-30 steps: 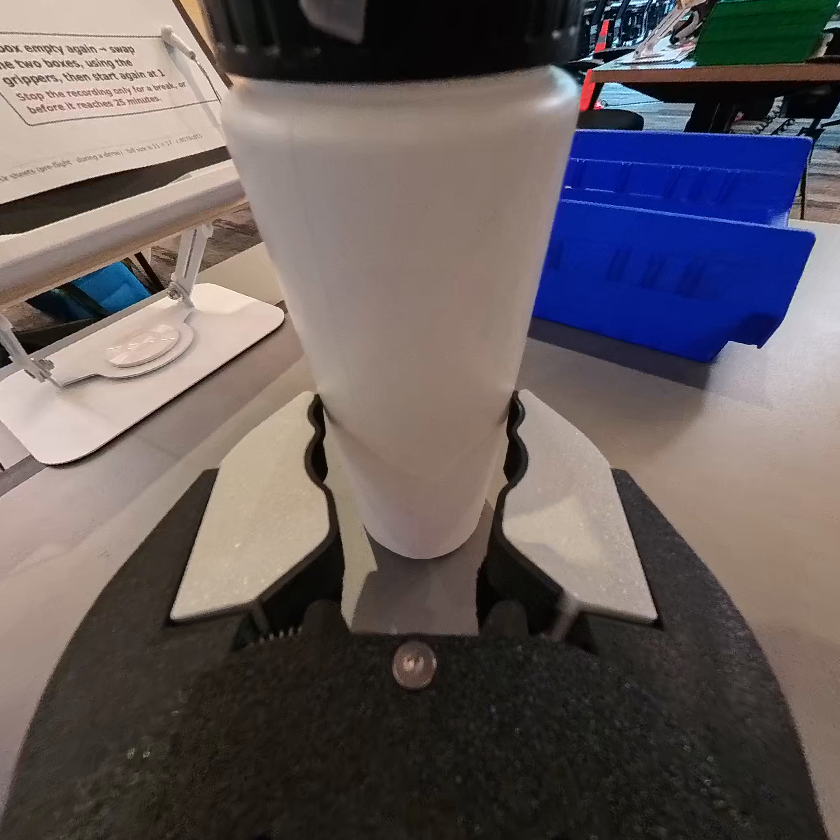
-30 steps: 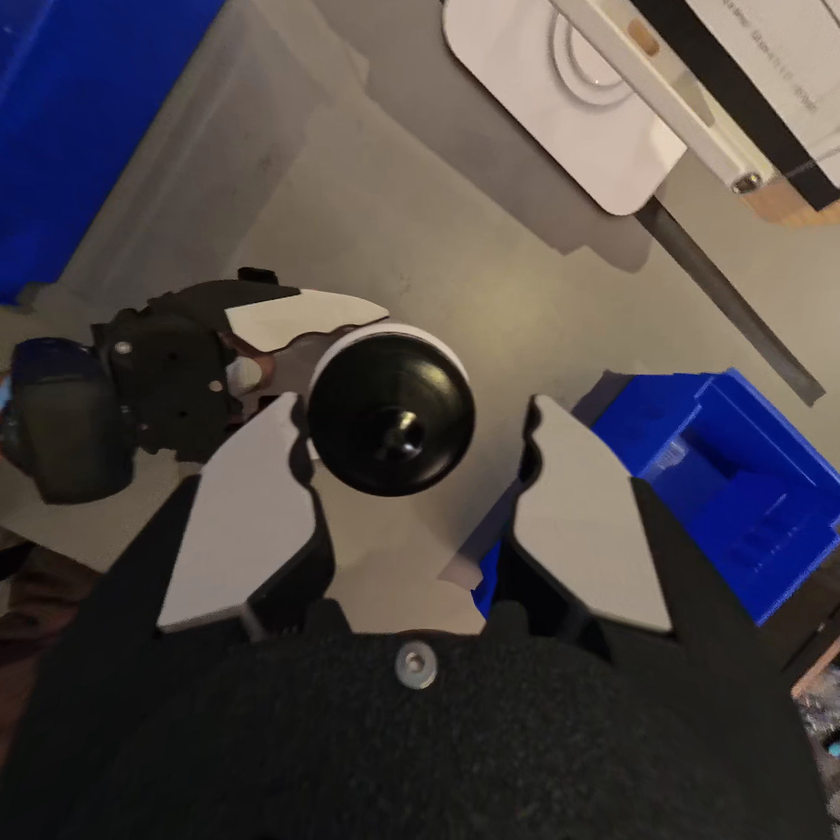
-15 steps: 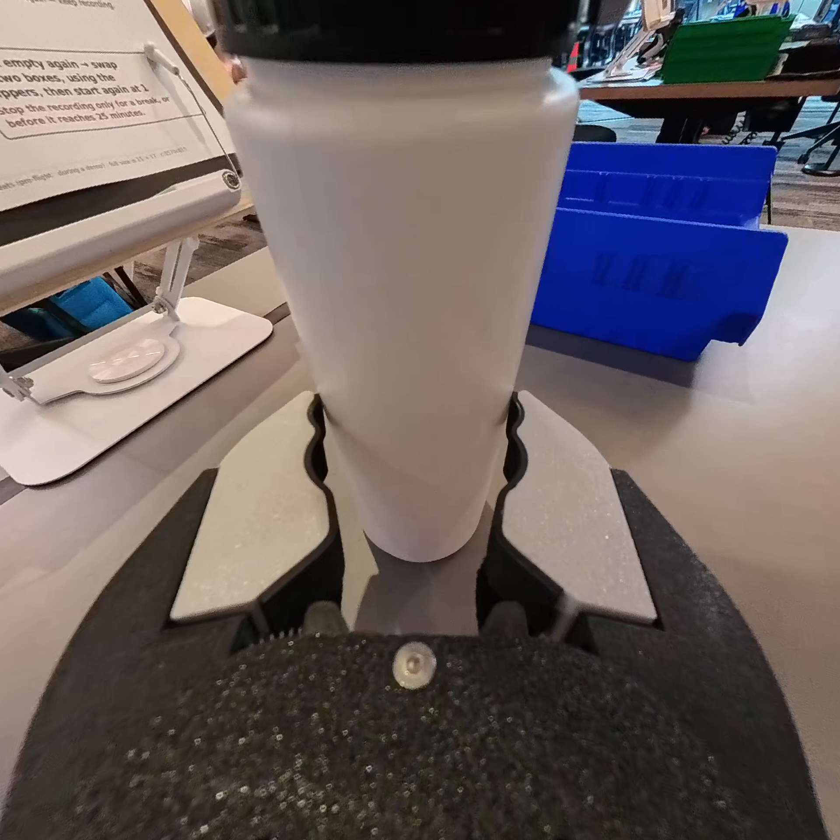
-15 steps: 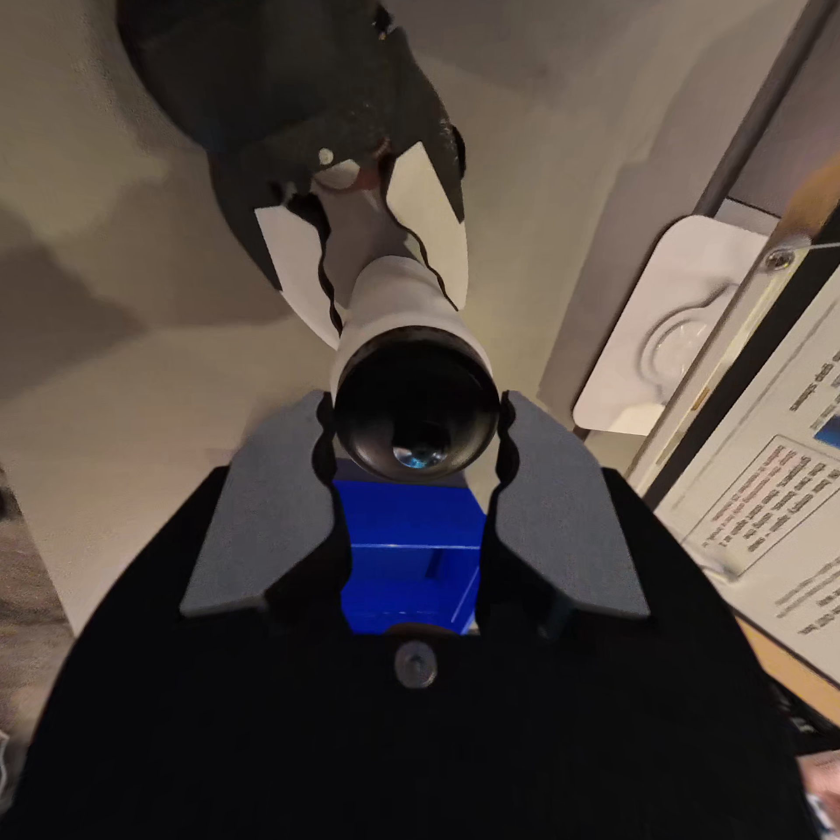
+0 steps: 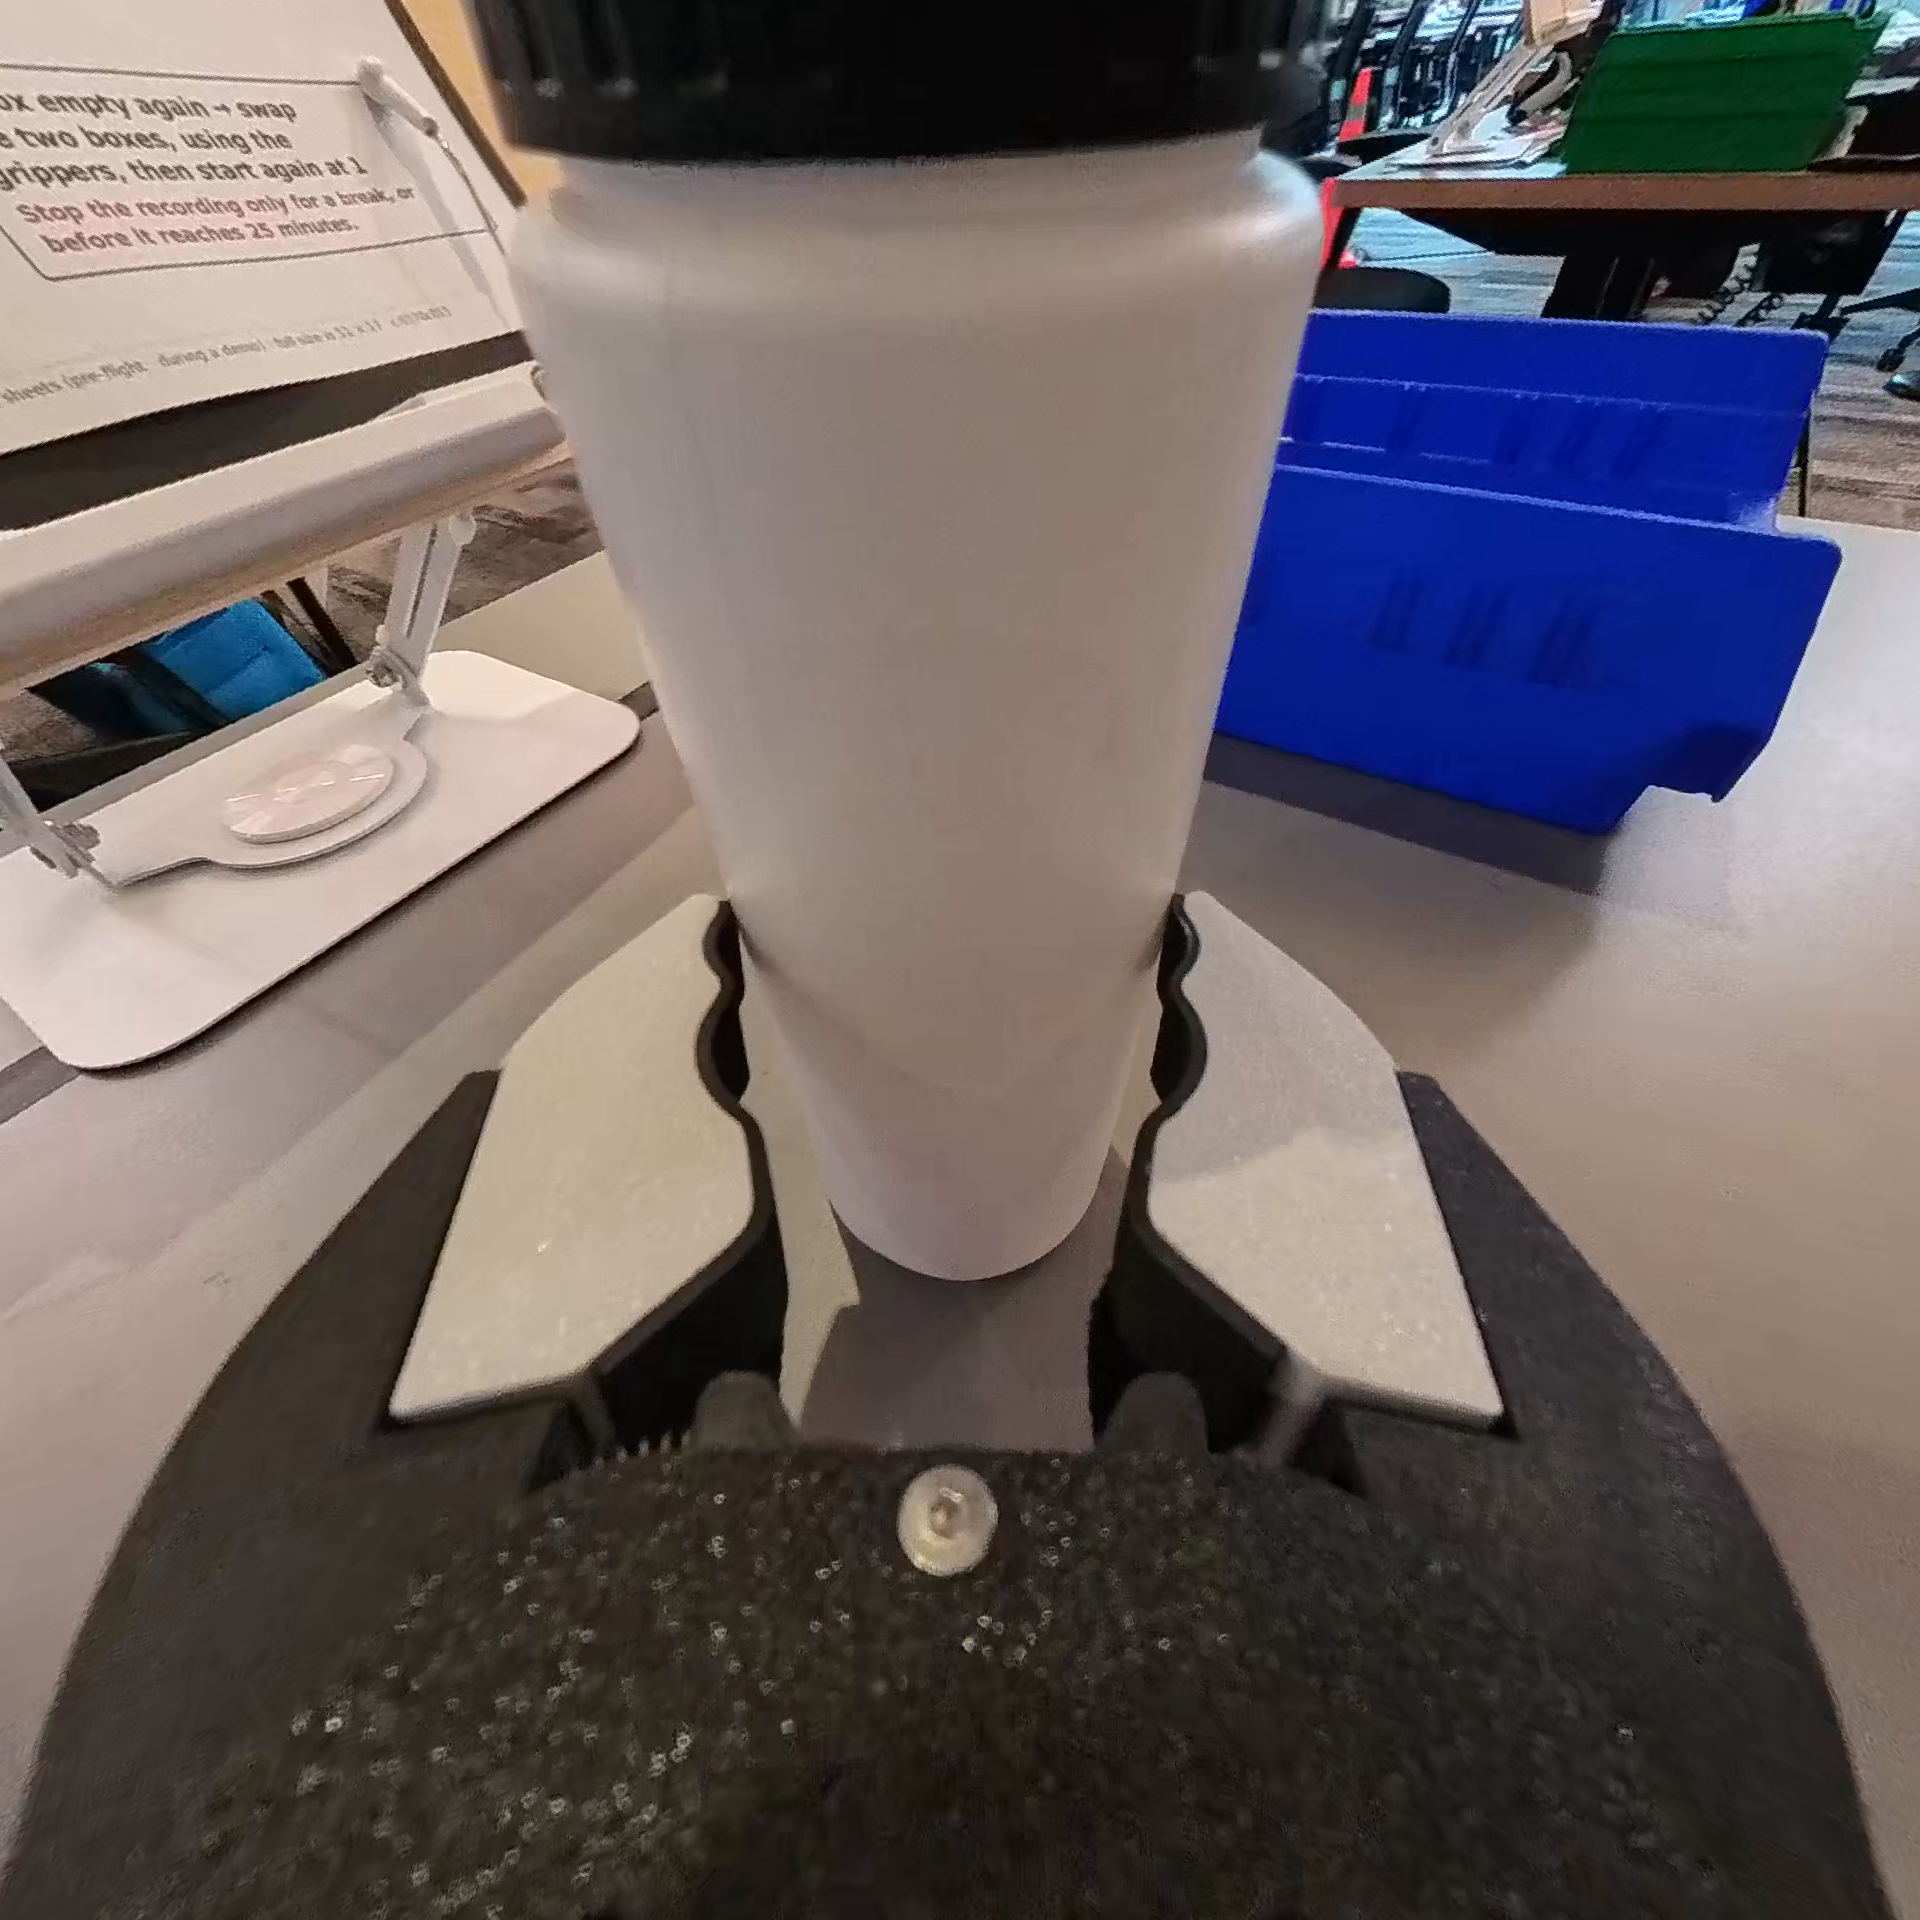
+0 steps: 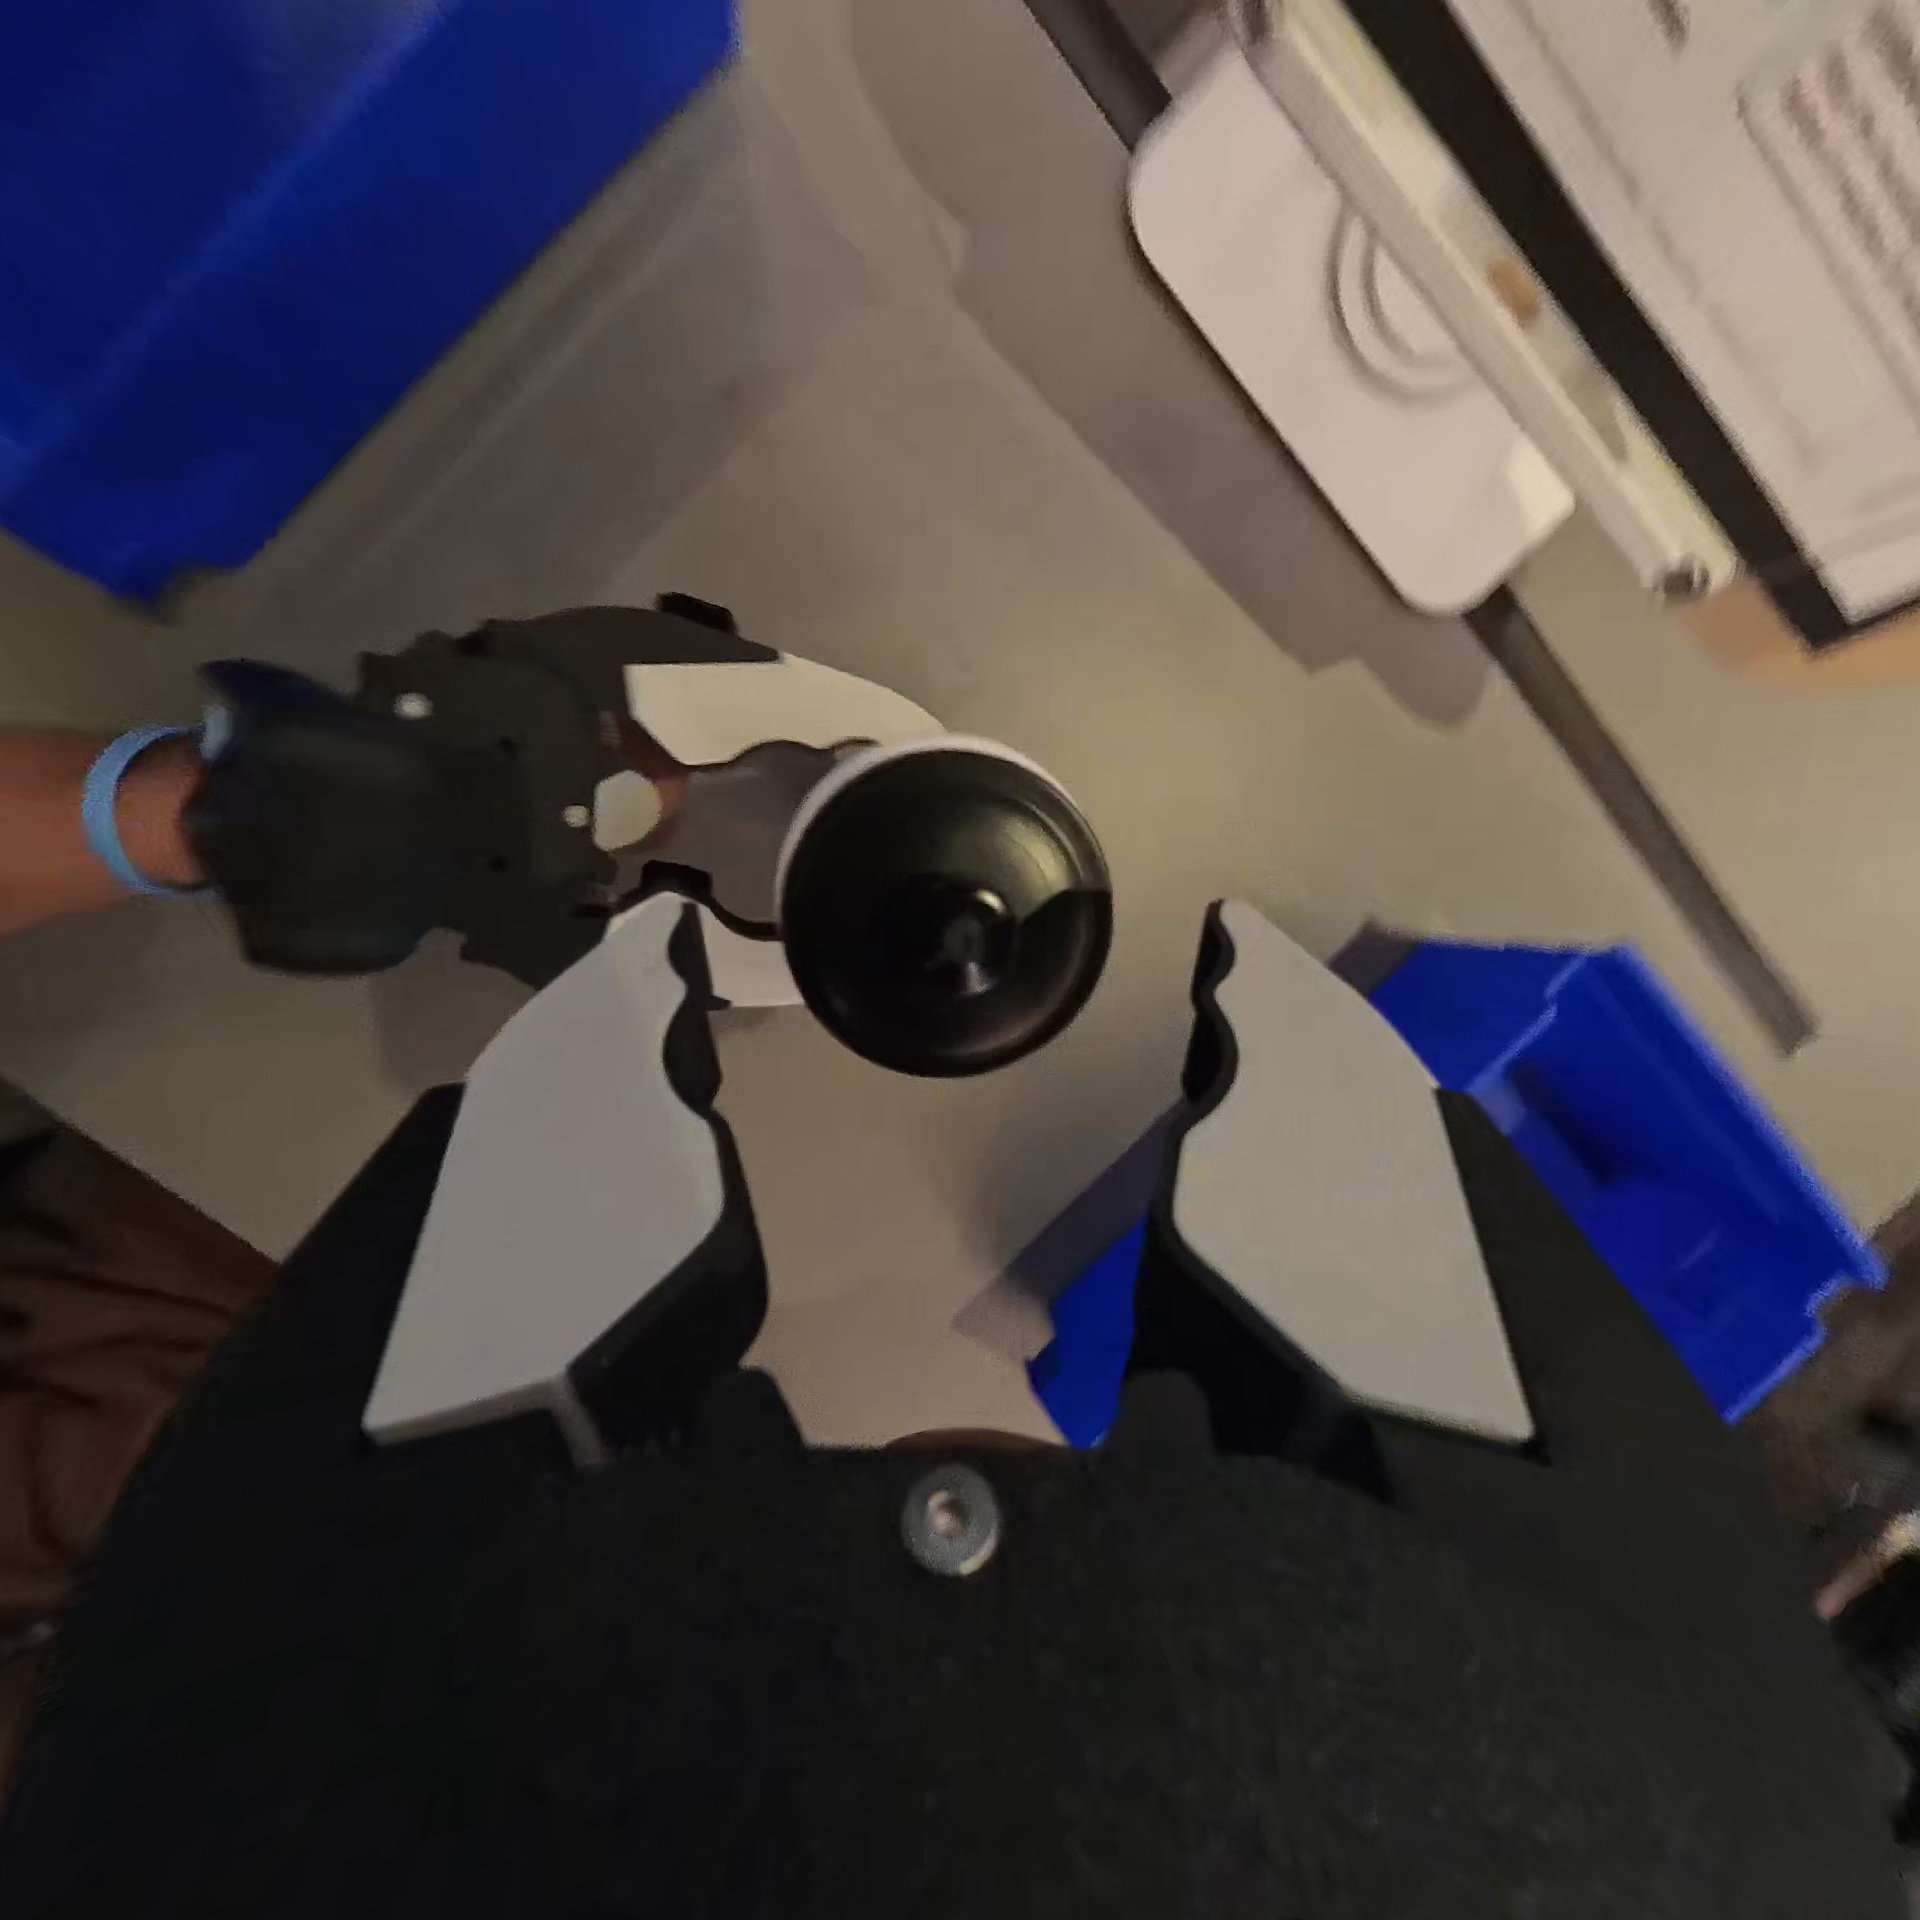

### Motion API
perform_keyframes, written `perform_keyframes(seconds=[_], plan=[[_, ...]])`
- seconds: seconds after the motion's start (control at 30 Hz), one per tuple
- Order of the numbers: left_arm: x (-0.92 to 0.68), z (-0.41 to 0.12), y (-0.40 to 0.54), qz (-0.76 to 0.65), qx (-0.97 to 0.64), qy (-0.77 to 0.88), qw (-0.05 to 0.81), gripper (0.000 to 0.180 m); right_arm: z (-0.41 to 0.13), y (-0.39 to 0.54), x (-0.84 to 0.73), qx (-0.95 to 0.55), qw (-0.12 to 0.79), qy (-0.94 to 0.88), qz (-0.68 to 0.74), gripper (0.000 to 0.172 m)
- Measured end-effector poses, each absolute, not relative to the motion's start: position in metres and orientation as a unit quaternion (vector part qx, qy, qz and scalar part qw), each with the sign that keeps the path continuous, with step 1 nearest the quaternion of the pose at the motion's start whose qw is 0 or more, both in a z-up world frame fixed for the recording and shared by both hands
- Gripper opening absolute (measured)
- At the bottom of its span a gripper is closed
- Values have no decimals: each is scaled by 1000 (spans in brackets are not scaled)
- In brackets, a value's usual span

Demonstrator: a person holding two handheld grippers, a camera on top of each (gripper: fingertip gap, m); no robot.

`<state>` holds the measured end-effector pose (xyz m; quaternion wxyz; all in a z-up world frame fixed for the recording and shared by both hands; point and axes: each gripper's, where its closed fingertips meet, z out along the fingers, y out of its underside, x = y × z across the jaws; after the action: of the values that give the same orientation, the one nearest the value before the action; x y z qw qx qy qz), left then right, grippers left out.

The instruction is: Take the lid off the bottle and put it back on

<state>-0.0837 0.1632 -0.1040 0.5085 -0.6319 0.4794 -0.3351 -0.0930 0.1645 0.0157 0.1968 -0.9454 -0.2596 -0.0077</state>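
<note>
Bottle [image 5: 914, 665]: white body, black lid [image 5: 883, 73] on top, standing upright on the grey table [image 5: 1558, 1091] between the left gripper [image 5: 951, 945] fingers.

Left gripper: jaws set wide around the lower part of the bottle, both pads pressed against its sides, one on each flank. Clamped on the white body, well below the lid. The bottle base sits deep between the fingers, near the gripper body. The right wrist view confirms it: left gripper [image 6: 748, 831] comes in from the side, its white fingers either side of the bottle [image 6: 831, 790] under the lid.

Right gripper [image 6: 951, 987]: above the bottle, looking down on the lid [image 6: 945, 914]. Jaws spread wide. The lid sits between and slightly past the fingertips, closer to the left finger [image 6: 582, 1143]. Clear gap between the right finger [image 6: 1320, 1143] and the lid; the left finger is not touching it either. Nothing gripped, released state.

Lid looks seated on the bottle neck; whether it is screwed tight, cannot tell.

Surroundings: blue bins [image 5: 1538, 623] just beside the bottle on the table, a white document stand [image 5: 312, 790] with a printed sheet on the other side. A person's wrist with a light blue band [image 6: 114, 821] shows behind the left gripper.
</note>
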Motion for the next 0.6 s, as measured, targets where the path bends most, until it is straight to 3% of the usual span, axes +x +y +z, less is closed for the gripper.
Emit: perform_keyframes(seconds=[0.17,0.23,0.27,0.47,0.6], plan=[[-86,-104,164,-332,-641,473,505,76,-6,166,-83,-966,176,-189,-17,88],[-86,-104,164,-333,-642,473,502,76,-5,164,-92,-965,168,-204,1,69],[-86,-104,164,-333,-642,473,503,76,-5,164,-92,-962,163,-219,-10,69],[-86,-104,163,-342,-631,480,505,76,-4,161,-93,-902,108,-417,-27,69],[-82,-104,161,-329,-628,486,511,76,-3,157,-88,-753,104,-648,-44,68]])
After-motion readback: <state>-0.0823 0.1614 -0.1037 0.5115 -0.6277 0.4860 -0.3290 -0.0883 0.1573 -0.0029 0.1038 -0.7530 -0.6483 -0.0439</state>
